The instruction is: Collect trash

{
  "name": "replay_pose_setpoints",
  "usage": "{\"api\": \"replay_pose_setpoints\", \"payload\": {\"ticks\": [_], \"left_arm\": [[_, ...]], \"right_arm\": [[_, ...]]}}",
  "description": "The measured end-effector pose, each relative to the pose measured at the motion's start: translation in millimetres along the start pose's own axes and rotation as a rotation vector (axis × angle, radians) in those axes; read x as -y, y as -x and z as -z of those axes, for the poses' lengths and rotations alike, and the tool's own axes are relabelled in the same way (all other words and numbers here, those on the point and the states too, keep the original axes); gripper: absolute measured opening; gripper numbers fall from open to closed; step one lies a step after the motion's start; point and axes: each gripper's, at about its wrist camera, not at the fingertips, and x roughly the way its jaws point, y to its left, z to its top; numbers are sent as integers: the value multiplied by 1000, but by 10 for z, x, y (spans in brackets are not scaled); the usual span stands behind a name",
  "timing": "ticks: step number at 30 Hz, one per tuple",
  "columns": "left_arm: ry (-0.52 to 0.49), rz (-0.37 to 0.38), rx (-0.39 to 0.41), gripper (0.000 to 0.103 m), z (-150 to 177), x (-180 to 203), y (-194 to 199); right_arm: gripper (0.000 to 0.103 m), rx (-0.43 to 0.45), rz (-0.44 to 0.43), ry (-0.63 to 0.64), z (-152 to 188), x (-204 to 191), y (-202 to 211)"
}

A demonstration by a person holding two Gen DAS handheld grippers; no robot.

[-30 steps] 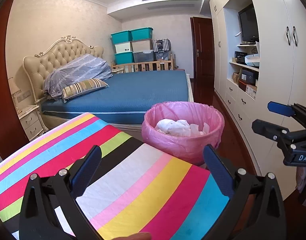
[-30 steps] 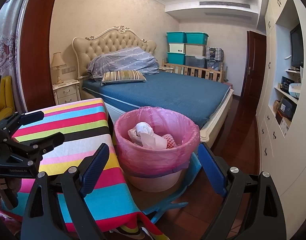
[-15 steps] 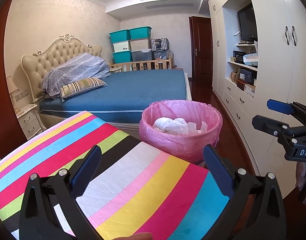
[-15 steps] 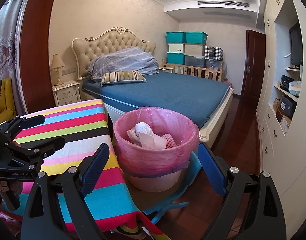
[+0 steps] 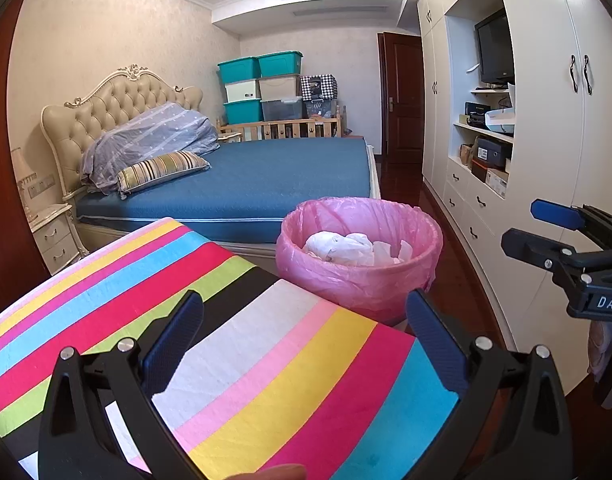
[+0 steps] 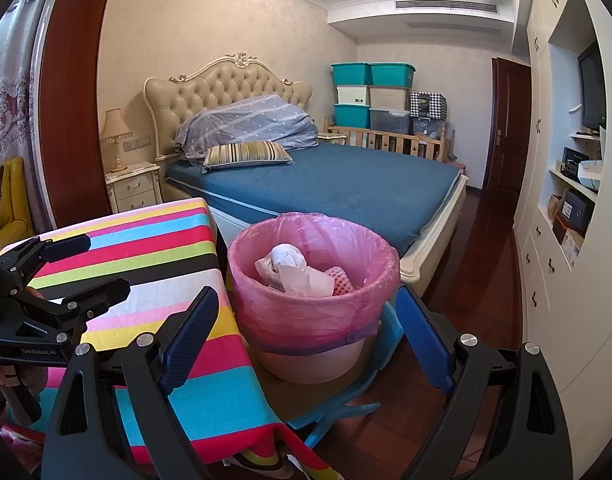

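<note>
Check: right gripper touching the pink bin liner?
Apart. The right wrist view shows the right gripper open, its fingers short of the pink bin liner, holding nothing.

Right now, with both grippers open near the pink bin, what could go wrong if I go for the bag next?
1. The trash bin sits on a blue plastic stool beside the striped table, so a sideways tug might tip it.
2. The pink liner looks thin and could tear in a hand-held gripper.
3. Crumpled paper piled inside could spill.
</note>
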Motion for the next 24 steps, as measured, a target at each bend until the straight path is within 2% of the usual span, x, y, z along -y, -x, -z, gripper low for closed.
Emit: {"api": "replay_pose_setpoints", "payload": {"ticks": [24], "left_arm": [[-5, 6, 5, 98, 29, -16, 44]], "right_arm": [[85, -3, -12, -11, -6, -46, -31]]}}
